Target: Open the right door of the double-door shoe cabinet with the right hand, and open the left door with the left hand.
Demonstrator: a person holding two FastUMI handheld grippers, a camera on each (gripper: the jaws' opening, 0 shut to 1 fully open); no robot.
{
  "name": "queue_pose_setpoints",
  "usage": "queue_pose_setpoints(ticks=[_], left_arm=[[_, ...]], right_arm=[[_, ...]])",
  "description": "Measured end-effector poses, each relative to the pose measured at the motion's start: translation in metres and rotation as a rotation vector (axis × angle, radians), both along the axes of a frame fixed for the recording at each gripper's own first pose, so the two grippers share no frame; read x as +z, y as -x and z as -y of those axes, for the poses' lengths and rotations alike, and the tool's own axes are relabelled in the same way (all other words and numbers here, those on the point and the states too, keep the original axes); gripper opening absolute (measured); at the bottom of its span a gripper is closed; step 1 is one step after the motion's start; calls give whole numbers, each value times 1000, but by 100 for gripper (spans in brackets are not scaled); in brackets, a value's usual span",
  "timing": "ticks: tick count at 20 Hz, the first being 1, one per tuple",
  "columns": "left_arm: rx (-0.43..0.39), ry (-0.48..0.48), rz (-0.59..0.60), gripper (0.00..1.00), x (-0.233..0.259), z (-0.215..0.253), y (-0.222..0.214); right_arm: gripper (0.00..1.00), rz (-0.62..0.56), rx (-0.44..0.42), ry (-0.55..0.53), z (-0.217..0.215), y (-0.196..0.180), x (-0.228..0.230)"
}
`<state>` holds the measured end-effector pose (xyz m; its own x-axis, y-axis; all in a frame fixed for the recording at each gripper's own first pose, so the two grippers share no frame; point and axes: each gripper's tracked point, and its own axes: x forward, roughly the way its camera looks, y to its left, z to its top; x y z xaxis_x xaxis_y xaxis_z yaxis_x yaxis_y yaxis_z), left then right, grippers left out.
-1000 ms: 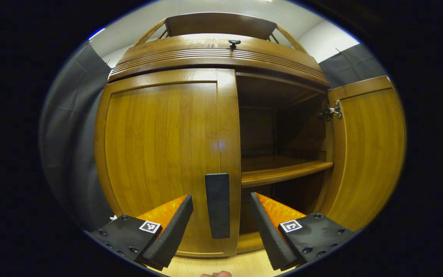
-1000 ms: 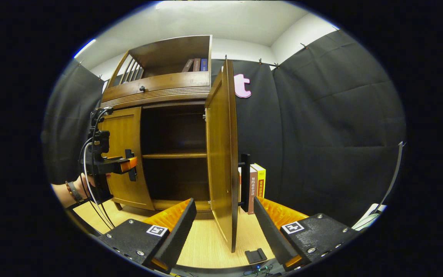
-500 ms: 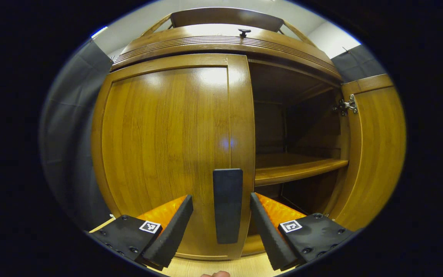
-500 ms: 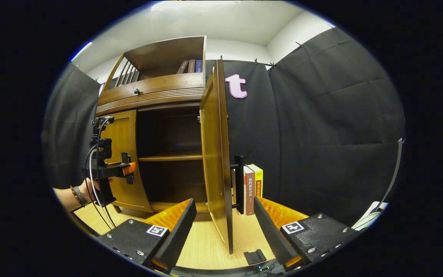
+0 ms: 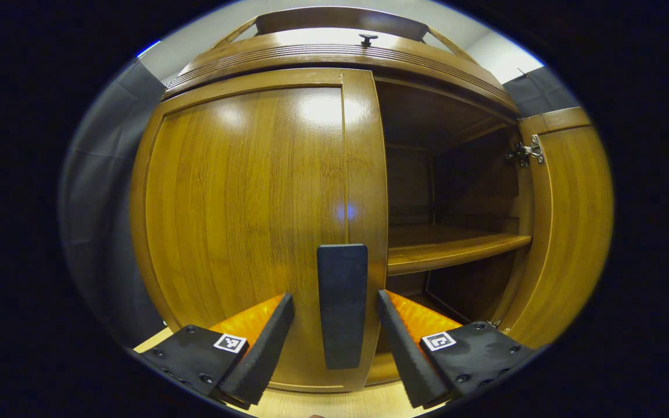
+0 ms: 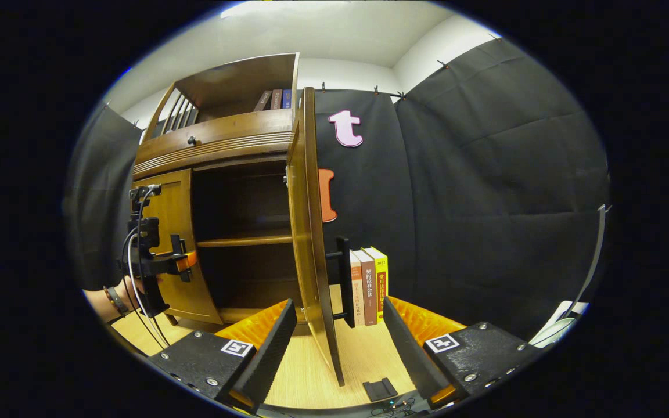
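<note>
Now on step two: right wooden door (image 6: 310, 244) stands open, left tongs (image 5: 334, 331) spread, straddling closed left wooden door's (image 5: 253, 220) dark bar handle (image 5: 342, 305); next clamp, pull; right tongs (image 6: 334, 342) released.

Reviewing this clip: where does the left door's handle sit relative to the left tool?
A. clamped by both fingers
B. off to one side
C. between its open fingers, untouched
C: in the left gripper view the handle stands in the gap of the open left tool, with space on both sides.
</note>
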<state>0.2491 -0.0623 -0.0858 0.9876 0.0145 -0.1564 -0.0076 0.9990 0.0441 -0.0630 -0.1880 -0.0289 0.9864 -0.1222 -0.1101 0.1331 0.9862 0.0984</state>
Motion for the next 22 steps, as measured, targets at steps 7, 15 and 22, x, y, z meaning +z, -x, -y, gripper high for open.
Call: queue_pose_setpoints(ticks=[7, 15, 22], left_arm=[[-37, 36, -41, 36, -13, 3, 6], [-96, 1, -39, 37, 4, -6, 84], [-101, -1, -4, 35, 22, -51, 164]], right_arm=[[92, -6, 2, 9, -2, 3, -1], [98, -16, 33, 38, -27, 2, 1], [86, -21, 86, 25, -62, -12, -8]])
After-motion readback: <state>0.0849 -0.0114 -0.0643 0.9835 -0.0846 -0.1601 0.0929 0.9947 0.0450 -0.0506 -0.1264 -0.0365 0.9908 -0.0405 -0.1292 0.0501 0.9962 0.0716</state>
